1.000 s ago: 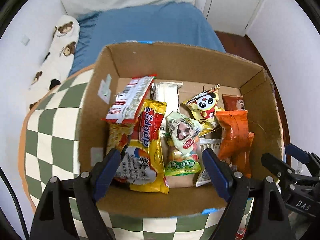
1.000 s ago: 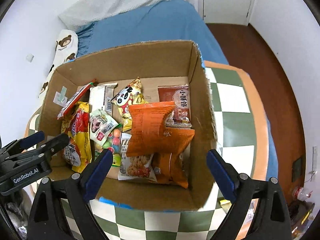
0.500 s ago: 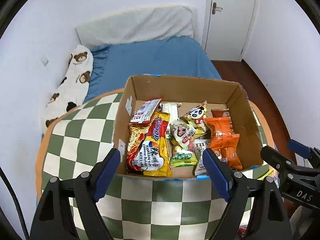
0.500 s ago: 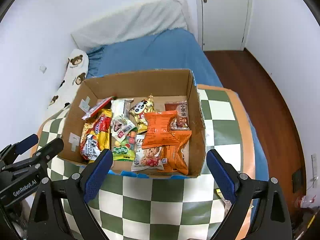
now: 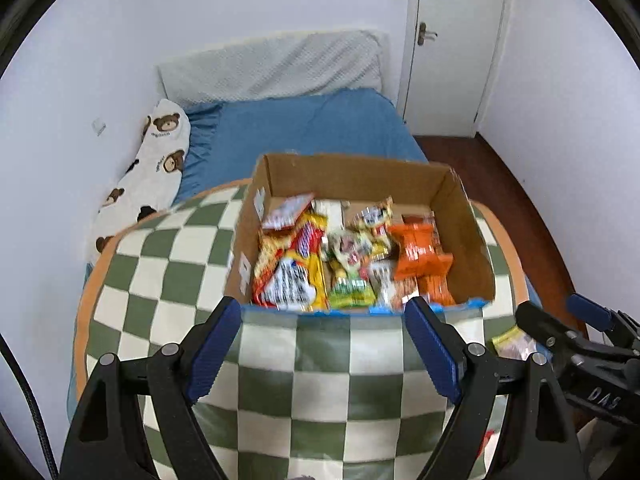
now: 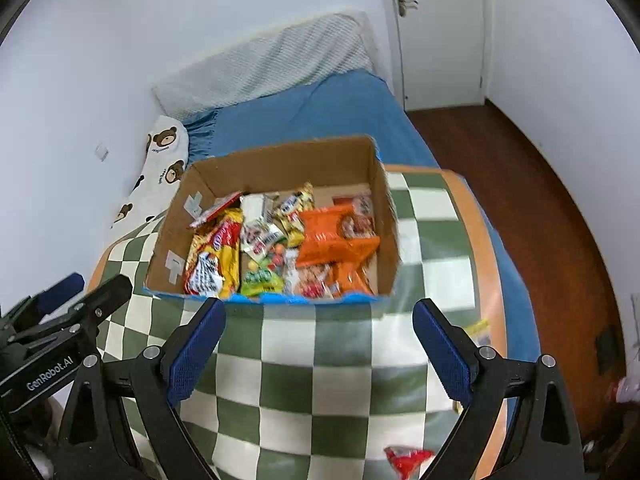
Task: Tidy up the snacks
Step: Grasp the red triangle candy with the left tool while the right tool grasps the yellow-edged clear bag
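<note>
Left wrist view:
left gripper [image 5: 326, 338]: jaws spread, empty
cardboard box [image 5: 362, 174]: on checkered cushion [image 5: 168, 276], snack packets inside, print blurred
right gripper: lettering "DAS"

Right wrist view:
right gripper [image 6: 318, 344]: jaws spread, empty
left gripper body: "GenRobot.AI"
red packet [image 6: 408, 460]: cushion's near edge

Home bedroom: bed [image 5: 312, 128] w/ blue sheet against white walls, grey-white padded headboard cushion [image 5: 272, 66], long teddy-bear print pillow [image 5: 156, 160] along the wall. White door [image 5: 452, 40] w/ lever handle, dark wood floor [image 6: 520, 184], light switch by the door. Round table w/ green/white checked cloth [image 5: 168, 264] stands at the bed's foot.
</note>
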A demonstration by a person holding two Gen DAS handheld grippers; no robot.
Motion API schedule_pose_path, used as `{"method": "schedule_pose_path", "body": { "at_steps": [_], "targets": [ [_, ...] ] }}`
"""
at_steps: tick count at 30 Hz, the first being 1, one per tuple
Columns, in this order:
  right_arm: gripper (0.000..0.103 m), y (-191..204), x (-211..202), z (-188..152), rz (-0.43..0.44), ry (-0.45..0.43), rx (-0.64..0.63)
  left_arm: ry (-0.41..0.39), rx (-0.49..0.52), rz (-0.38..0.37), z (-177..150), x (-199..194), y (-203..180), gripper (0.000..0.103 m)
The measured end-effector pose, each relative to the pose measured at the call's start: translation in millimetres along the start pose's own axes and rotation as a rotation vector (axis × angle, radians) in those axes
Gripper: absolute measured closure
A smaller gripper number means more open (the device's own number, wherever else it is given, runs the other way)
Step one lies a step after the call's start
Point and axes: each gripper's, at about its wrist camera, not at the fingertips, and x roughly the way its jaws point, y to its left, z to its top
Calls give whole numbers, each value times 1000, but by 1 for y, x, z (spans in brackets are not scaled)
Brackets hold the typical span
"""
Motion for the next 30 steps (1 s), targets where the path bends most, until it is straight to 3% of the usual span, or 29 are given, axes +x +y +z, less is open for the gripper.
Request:
{"method": "schedule_pose_path", "body": {
  "at_steps": [3, 6, 8, 11, 15, 22, 23, 24, 25, 30],
  "targets": [
    [6, -25, 2, -19, -16, 31, 47, 70, 6, -17, -19, 11, -15, 19],
    [6, -63, 10, -47, -47, 89, 121, 189, 40, -75, -49, 31, -44, 19],
    [6, -86, 16, -65, -69, 127, 167, 321, 75, -155, -73, 53, -71, 19],
    [6, -127, 25, -98, -104, 193, 251, 581, 66, -308, -117, 98, -109, 19],
    [7, -176, 30, -141, -146, 246, 342, 739, 102, -359, -155, 137, -154, 19],
    [12, -224, 36, -179, -167, 277, 442, 850, 191, -386, -189, 176, -220, 22],
    [12, -229, 37, -181, -169, 277, 448, 857, 211, -387, -193, 179, -226, 27],
    [12, -233, 36, -183, -170, 277, 454, 863, 232, -379, -197, 182, -232, 46],
    [12, -236, 37, -184, -170, 276, 457, 870, 249, -368, -203, 185, -236, 59],
    [12, -240, 46, -171, -170, 273, 434, 824, 270, -327, -199, 186, -229, 63]
  ]
}}
